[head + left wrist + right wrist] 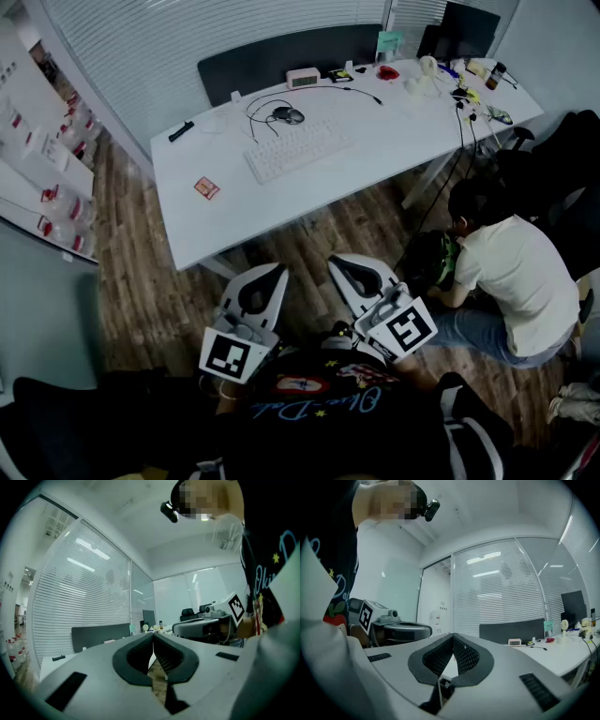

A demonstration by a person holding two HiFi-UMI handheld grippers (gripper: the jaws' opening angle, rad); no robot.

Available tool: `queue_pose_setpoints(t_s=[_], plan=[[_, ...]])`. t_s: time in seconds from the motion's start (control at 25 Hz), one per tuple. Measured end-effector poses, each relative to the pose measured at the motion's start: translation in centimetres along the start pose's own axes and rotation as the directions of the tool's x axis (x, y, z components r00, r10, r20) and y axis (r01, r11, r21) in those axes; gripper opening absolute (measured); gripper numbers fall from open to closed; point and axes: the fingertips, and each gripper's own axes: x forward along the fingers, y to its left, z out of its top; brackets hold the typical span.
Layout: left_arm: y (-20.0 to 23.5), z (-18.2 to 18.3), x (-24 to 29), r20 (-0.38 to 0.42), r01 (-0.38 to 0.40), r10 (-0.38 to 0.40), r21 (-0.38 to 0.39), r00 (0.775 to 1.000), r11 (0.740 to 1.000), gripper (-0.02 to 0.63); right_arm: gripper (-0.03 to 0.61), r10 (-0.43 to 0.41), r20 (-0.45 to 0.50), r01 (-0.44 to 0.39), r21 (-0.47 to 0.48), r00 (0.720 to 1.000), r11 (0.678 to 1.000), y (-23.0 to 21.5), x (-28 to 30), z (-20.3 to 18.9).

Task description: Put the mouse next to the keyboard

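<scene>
1. Currently, both grippers sit at 6 o'clock in the head view, tucked against the person's body and well apart from the white desk (394, 131); this looks like a rest pose before any reach.
2. Left gripper (265, 277): jaws clenched together, nothing between them.
3. Right gripper (359, 274): likewise closed tight and empty.
4. Black wired mouse (288, 115) lies on the desk at 12 o'clock from the white keyboard (296, 150), just beyond its far edge, with its cable (262, 108) looped alongside.
</scene>
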Motion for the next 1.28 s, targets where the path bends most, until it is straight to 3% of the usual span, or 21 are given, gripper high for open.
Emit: queue_pose_setpoints(t_s=[0.68,1.08,1.28], plan=[[-2.2,0.3,2.6,-0.011,0.016,-0.016,-0.011,1.0,1.0,0.003,0.0,-0.017,0.015,0.017,0.001,1.0,1.0,-3.0,-2.6,-0.4],[-4.3,0.1,6.1,-0.031,0.006,-0.006,0.006,0.999,1.0,0.003,0.0,-0.044,0.034,0.043,0.035,0.998,0.998,-7.0,-4.8,-0.2],[-6.1,0.3,8.5,-0.028,0.01,-0.01,-0.005,1.0,1.0,0.003,0.0,-0.04,0.039,0.04,0.002,0.998,0.999,-9.7,-6.9,0.0]])
